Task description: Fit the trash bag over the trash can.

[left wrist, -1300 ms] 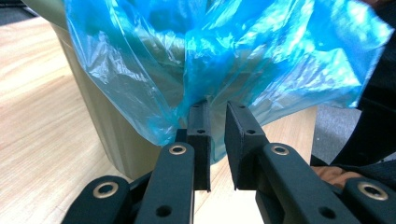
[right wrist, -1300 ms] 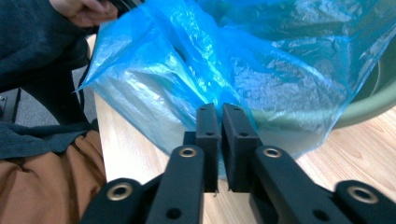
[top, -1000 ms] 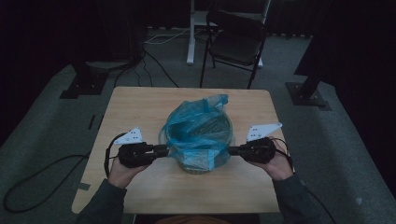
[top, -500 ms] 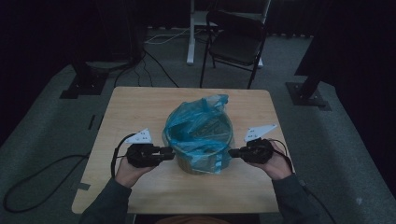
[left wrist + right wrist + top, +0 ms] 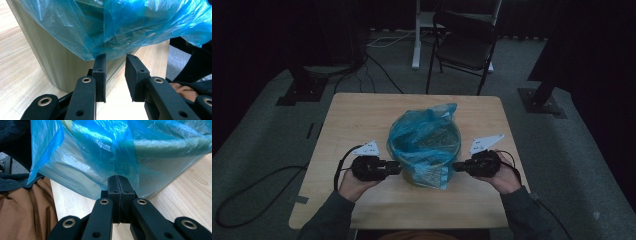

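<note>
Blue plastic bag (image 5: 424,137) lines a pale round bin (image 5: 427,172) standing near the middle of the wooden table (image 5: 357,115), slightly toward the person's edge; bag mouth folded over the bin rim, film hanging down the outer wall, one loose flap sticking up on the far side. Left gripper (image 5: 396,168) at the bin's left flank, tips against the hanging film; in the left gripper view (image 5: 115,62) its jaws stand apart with a clear gap, the bag's lower edge just above the tips, nothing pinched. Right gripper (image 5: 457,166) at the bin's right flank; in the right gripper view (image 5: 117,178) its jaws are pressed together with the bag film caught at their tips. Beyond the bin, past the table's far edge, a dark folding chair (image 5: 464,47) on grey floor.
</note>
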The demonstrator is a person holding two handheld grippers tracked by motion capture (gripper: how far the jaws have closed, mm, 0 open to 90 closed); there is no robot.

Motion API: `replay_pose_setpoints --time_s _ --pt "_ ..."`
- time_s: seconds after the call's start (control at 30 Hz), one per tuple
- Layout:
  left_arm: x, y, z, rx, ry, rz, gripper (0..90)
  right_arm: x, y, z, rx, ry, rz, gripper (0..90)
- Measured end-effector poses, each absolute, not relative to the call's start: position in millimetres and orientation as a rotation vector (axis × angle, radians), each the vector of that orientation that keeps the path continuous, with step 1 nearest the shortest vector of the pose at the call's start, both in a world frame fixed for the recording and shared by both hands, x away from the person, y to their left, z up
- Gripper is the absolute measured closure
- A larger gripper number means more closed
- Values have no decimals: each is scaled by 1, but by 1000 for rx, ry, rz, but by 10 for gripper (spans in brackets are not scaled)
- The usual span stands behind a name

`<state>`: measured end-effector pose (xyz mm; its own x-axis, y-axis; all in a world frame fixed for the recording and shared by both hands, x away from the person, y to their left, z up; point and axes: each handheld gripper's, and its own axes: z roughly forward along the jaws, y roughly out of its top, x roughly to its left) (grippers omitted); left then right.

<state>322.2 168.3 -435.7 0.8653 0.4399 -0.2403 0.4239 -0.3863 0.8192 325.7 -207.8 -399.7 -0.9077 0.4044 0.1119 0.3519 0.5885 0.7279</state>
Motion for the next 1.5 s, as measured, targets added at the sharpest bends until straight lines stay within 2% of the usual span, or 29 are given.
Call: replay_pose_setpoints --time_s 0.4,0.53,0.9,1.17,1.5 --pt "315 187 -412 1930 596 61 682 329 -214 -408 689 2759 1164 892" --pt "314 193 -404 1905 594 90 668 326 -222 -397 691 2705 1235 796" --pt "322 197 -384 1864 638 222 612 328 -246 -371 728 2563 1349 692" --pt "333 188 -380 1848 671 271 556 350 -238 -359 793 2451 1356 627" --pt "353 175 -380 1825 720 329 554 397 -211 -353 882 2381 1335 596"
